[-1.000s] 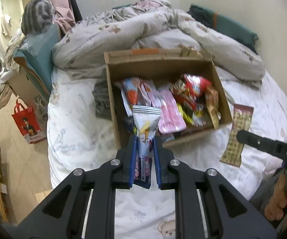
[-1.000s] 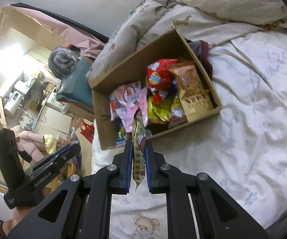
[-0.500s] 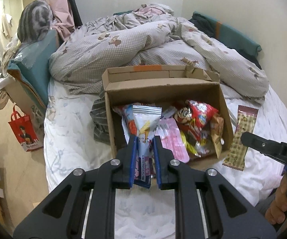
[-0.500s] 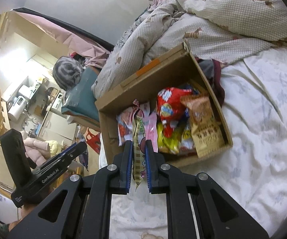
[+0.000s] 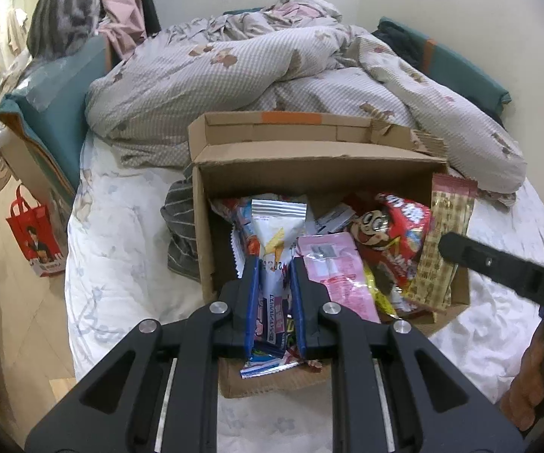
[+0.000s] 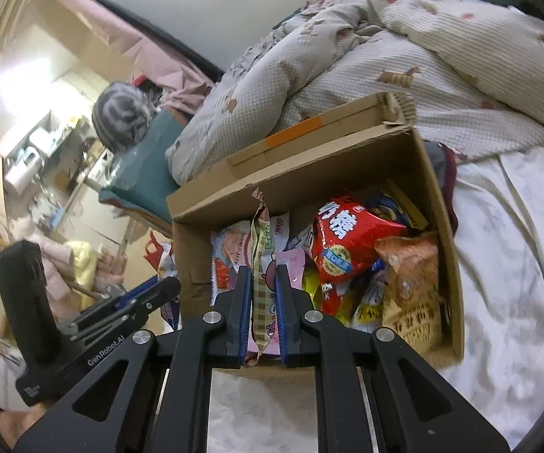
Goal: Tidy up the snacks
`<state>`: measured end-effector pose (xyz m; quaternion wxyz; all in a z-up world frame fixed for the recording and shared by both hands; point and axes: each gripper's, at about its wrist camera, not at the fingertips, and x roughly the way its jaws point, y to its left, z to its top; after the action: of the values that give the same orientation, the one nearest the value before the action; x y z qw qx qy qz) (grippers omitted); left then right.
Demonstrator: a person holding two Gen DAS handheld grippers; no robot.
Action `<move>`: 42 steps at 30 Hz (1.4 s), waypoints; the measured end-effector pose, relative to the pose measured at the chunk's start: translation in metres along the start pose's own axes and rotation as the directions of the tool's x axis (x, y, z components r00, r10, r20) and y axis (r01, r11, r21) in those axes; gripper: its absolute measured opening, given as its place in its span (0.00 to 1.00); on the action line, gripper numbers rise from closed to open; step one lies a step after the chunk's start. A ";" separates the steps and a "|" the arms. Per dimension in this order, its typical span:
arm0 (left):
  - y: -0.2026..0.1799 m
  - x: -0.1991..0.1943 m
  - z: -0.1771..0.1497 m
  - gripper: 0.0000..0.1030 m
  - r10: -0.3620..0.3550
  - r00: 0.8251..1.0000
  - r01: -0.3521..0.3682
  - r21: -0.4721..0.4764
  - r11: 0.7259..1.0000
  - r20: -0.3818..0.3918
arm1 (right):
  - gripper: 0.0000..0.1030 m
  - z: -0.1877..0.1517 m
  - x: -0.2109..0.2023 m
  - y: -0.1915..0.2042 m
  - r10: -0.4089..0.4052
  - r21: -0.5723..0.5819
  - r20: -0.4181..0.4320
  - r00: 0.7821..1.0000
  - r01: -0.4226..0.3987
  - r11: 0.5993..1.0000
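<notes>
Left gripper (image 5: pixel 275 264) clamping white snack packet (image 5: pixel 277 234), right gripper (image 6: pixel 263 273) pinching checkered wafer packet (image 6: pixel 260 260) (edge-on), cardboard box (image 5: pixel 309 173) lying directly beneath both.

- Even indoor light, moderately bright; soft shadows inside cardboard box (image 5: pixel 309 173).
- Right wrist view: doorway area upper left blown out w/ glare.
- Strong fisheye bend, dark vignette at corners.
- Slight softness toward edges.

A: What is staying out of sight?
B: The left hand-held gripper (image 5: pixel 275 302) is covering the white packet's (image 5: pixel 277 232) lower print.
A: And the cardboard box (image 6: pixel 447 275)?
B: Piled snacks are hiding its floor.
</notes>
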<state>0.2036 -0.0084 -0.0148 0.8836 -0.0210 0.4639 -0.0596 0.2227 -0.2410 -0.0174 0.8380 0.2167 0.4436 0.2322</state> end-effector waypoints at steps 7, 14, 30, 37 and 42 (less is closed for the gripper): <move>-0.002 0.014 -0.001 0.13 0.014 1.000 -0.014 0.000 1.000 0.012 | 0.12 -0.017 0.024 -0.004 -0.117 -0.113 -0.022 0.993 0.114 0.987; -0.010 0.016 -0.002 0.13 0.030 0.999 -0.031 0.032 0.999 0.023 | 0.12 -0.015 0.028 -0.015 -0.113 -0.080 -0.030 0.993 0.111 0.991; -0.021 -0.002 -0.005 0.64 0.079 0.990 -0.089 0.076 0.993 0.118 | 0.17 -0.008 0.019 -0.014 -0.043 -0.031 0.007 0.999 0.044 0.999; -0.016 -0.018 -0.006 0.64 0.071 0.986 -0.078 0.043 0.996 0.154 | 0.80 -0.006 0.004 -0.012 -0.051 -0.016 0.064 0.997 0.052 0.999; -0.010 -0.035 -0.011 0.64 0.102 0.977 -0.105 0.010 0.994 0.188 | 0.88 -0.008 -0.017 -0.006 -0.083 -0.032 0.111 0.990 0.087 0.996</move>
<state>0.1738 -0.0141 0.0089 0.9254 0.0063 0.3785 -0.0158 0.2084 -0.2548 -0.0138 0.8740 0.1949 0.4015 0.1922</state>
